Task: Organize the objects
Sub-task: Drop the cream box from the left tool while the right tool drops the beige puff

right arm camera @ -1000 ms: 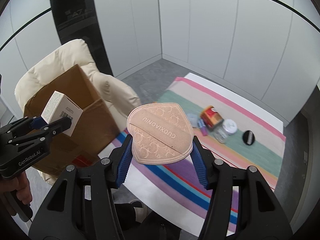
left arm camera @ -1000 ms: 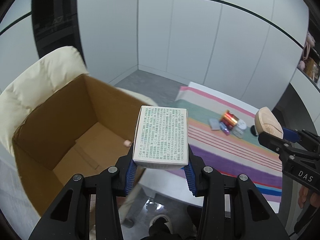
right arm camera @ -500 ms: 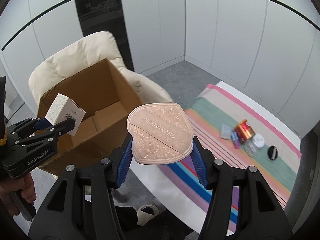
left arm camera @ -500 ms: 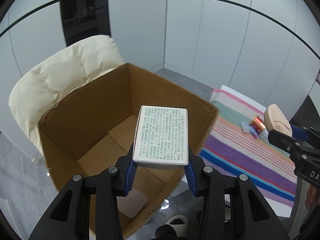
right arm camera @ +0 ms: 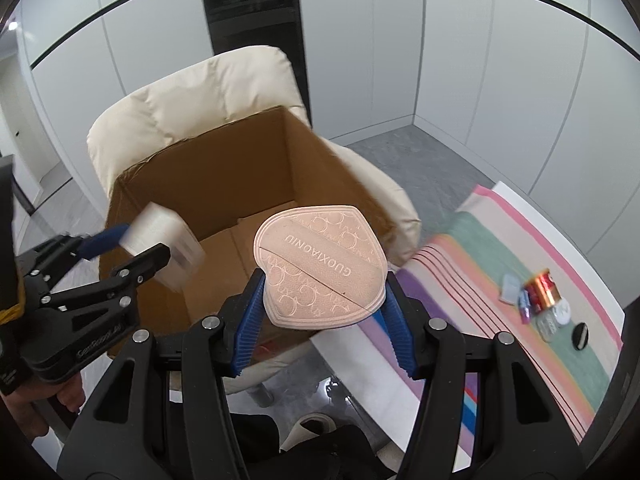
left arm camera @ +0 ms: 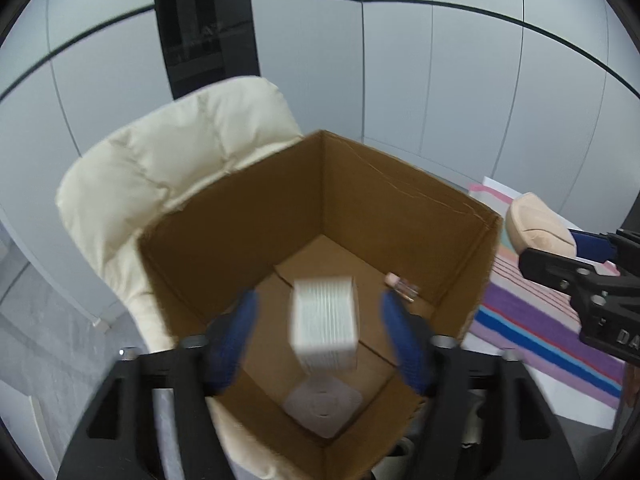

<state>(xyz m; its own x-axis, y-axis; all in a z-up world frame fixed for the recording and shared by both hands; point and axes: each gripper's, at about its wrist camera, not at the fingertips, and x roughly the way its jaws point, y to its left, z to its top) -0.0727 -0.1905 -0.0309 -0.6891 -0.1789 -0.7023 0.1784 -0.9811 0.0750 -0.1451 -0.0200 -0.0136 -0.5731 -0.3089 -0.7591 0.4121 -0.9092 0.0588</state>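
My left gripper [left arm camera: 322, 334] hangs over an open cardboard box [left arm camera: 400, 188] and its jaws are opening. The small white carton [left arm camera: 325, 330] is blurred between the blue pads, touching neither, and dropping into the box. In the right wrist view the same white carton [right arm camera: 164, 240] blurs just past the left gripper [right arm camera: 124, 246] at the box's near rim. My right gripper [right arm camera: 324, 300] is shut on a flat pink shield-shaped pouch [right arm camera: 320, 268] marked GUOXIAONIU, held above the box's right side.
The box sits on a cream padded chair [right arm camera: 192, 92]. A small vial [left arm camera: 402, 286] and a white pad [left arm camera: 322, 404] lie inside the box. To the right, a striped cloth [right arm camera: 500, 240] carries several small items, among them a copper spool [right arm camera: 542, 286] and a black disc [right arm camera: 580, 336].
Both grippers swung left from the striped cloth to above the box. The left jaws spread and let go of the white carton, which now falls. The right grip on the pouch is unchanged.
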